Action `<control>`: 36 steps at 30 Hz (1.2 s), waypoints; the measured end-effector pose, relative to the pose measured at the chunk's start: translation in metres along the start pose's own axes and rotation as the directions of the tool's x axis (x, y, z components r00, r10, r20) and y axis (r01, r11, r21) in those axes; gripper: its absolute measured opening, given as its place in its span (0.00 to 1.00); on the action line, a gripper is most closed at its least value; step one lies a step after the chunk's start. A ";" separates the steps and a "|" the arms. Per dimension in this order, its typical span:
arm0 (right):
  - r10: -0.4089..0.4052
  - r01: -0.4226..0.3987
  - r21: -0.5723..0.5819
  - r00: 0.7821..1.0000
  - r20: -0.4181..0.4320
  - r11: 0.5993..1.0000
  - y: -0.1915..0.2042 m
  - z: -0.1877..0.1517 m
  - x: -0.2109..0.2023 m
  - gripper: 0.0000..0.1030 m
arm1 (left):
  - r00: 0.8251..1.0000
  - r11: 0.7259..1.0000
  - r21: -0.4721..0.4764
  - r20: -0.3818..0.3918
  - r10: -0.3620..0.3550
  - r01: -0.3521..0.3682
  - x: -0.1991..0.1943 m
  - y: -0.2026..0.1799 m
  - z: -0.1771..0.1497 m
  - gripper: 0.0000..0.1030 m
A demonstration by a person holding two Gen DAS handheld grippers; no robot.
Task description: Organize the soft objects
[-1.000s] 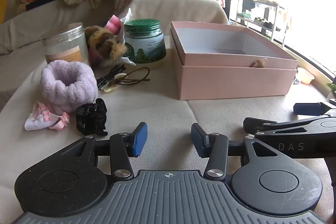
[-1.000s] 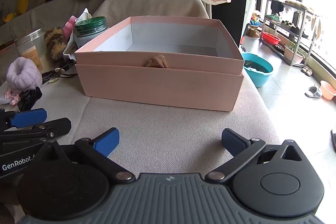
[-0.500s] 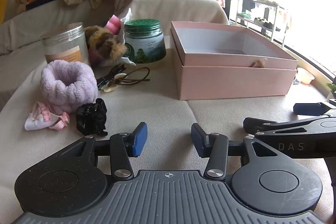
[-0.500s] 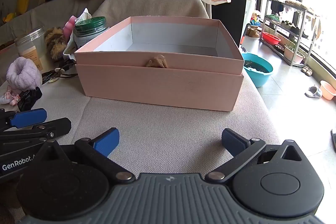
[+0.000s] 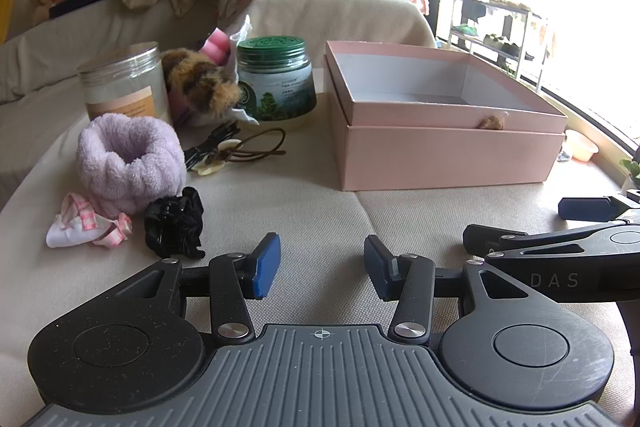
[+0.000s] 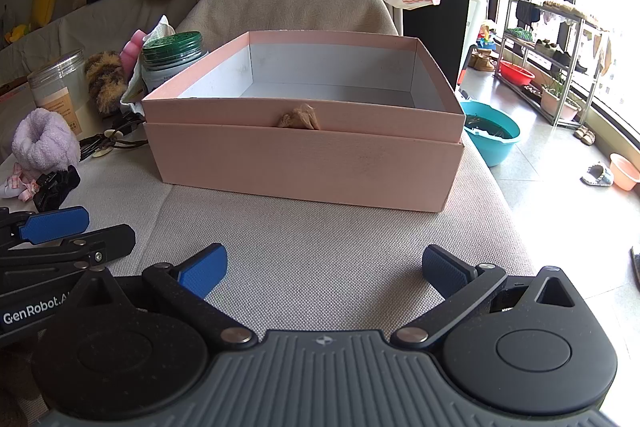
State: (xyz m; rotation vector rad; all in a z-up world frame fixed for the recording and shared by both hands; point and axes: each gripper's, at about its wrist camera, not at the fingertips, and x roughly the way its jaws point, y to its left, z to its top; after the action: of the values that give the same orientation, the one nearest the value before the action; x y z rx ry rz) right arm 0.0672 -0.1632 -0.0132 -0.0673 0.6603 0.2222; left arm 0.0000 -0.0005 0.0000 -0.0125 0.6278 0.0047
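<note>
Pink cardboard box (image 6: pixel 304 163) sits empty while the fluffy lilac scrunchie (image 5: pixel 130 157) and crumpled black scrunchie (image 5: pixel 174 227) wait near the cushion's left edge, both grippers' jaws spread, holding nothing.

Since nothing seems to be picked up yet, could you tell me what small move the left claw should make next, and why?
Probably ease the left claw forward and to the left toward the black scrunchie. Both claws are open and hold nothing, the pink box looks empty, and the scrunchie is the soft item lying nearest the left claw, with bare cushion between them.
</note>
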 end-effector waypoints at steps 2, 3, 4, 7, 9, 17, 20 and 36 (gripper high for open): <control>0.000 0.000 0.000 1.000 0.000 1.000 0.000 0.000 0.000 1.00 | 1.000 1.000 0.000 0.000 0.000 0.000 0.000 0.000 0.000 0.50; 0.000 0.000 0.000 1.000 0.000 1.000 0.000 0.000 0.000 1.00 | 1.000 1.000 0.000 0.000 0.000 0.000 0.000 0.000 0.000 0.50; 0.000 0.000 0.000 1.000 0.000 1.000 0.000 0.000 0.000 1.00 | 1.000 1.000 0.000 0.000 0.000 0.000 0.000 0.000 0.000 0.50; 0.000 0.000 0.000 1.000 0.000 1.000 0.000 0.000 0.000 1.00 | 1.000 1.000 -0.001 0.000 0.000 0.000 0.000 0.000 0.000 0.50; 0.000 0.000 0.000 1.000 0.000 1.000 0.000 0.000 0.000 1.00 | 1.000 1.000 0.000 0.000 0.000 0.000 0.000 -0.001 0.001 0.50; 0.000 0.000 0.000 1.000 0.000 1.000 0.000 0.000 0.000 1.00 | 1.000 1.000 -0.001 0.000 -0.001 0.001 -0.001 -0.003 0.002 0.50; 0.000 0.000 0.000 1.000 0.000 1.000 0.000 0.000 0.000 1.00 | 1.000 1.000 0.000 0.000 0.000 0.000 -0.001 -0.004 0.003 0.50; 0.000 0.000 0.000 1.000 0.000 1.000 0.000 0.000 0.000 1.00 | 1.000 1.000 -0.001 0.000 -0.001 0.001 -0.003 -0.009 0.007 0.50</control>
State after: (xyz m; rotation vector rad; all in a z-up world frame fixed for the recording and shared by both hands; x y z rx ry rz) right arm 0.0672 -0.1634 -0.0128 -0.0678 0.6607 0.2221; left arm 0.0020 -0.0093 0.0075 -0.0135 0.6278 0.0042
